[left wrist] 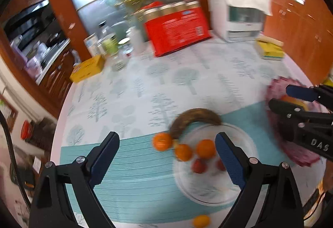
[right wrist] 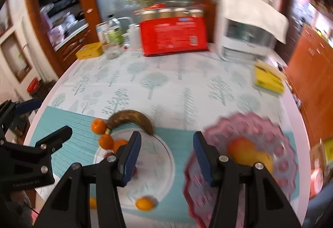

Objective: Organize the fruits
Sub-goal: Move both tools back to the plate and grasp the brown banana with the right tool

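A clear glass plate (left wrist: pixel 210 192) lies on a teal placemat (left wrist: pixel 135 176), also in the right wrist view (right wrist: pixel 158 165). Around it lie a brown overripe banana (left wrist: pixel 193 118), several tangerines (left wrist: pixel 206 148) and small red fruits (left wrist: pixel 198 165). A pink patterned plate (right wrist: pixel 256 126) at the right holds an orange-yellow fruit (right wrist: pixel 245 152). My left gripper (left wrist: pixel 167 155) is open and empty above the tangerines. My right gripper (right wrist: pixel 167 153) is open and empty, between the two plates.
A red box (right wrist: pixel 173 35) with jars behind it, a white appliance (right wrist: pixel 247 30), yellow boxes (right wrist: pixel 90 51) (right wrist: pixel 268 80) and bottles (right wrist: pixel 113 41) stand along the table's far side. One small orange fruit (right wrist: pixel 144 203) lies near the front edge.
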`<state>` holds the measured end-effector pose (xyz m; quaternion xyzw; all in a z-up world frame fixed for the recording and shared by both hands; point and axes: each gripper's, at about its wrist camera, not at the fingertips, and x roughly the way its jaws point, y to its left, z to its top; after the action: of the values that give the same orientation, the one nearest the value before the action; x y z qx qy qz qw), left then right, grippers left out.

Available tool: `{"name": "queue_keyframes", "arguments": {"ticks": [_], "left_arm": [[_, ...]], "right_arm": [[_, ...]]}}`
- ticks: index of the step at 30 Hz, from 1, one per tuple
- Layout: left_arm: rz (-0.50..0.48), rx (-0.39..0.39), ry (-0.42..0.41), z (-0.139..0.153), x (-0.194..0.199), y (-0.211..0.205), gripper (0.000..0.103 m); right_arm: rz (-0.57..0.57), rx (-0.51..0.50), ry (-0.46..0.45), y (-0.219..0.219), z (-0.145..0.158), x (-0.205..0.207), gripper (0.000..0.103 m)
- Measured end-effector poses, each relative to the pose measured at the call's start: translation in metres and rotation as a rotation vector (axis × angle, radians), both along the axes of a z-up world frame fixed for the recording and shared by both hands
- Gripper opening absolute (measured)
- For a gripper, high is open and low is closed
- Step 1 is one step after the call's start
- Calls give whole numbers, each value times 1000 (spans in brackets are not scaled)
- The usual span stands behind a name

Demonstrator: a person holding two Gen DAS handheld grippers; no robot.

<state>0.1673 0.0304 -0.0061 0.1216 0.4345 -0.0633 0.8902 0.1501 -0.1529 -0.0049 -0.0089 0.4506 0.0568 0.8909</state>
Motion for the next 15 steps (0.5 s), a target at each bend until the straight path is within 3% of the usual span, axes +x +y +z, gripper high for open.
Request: {"name": "queue_keyframes", "arguments": {"ticks": [7, 15], "left_arm": [[103, -60, 136, -51, 52, 55, 93], [93, -142, 303, -117, 81, 63, 92]], "right_arm": [[204, -53, 91, 47, -33, 71, 53], [425, -140, 259, 75, -107, 130, 52]]}}
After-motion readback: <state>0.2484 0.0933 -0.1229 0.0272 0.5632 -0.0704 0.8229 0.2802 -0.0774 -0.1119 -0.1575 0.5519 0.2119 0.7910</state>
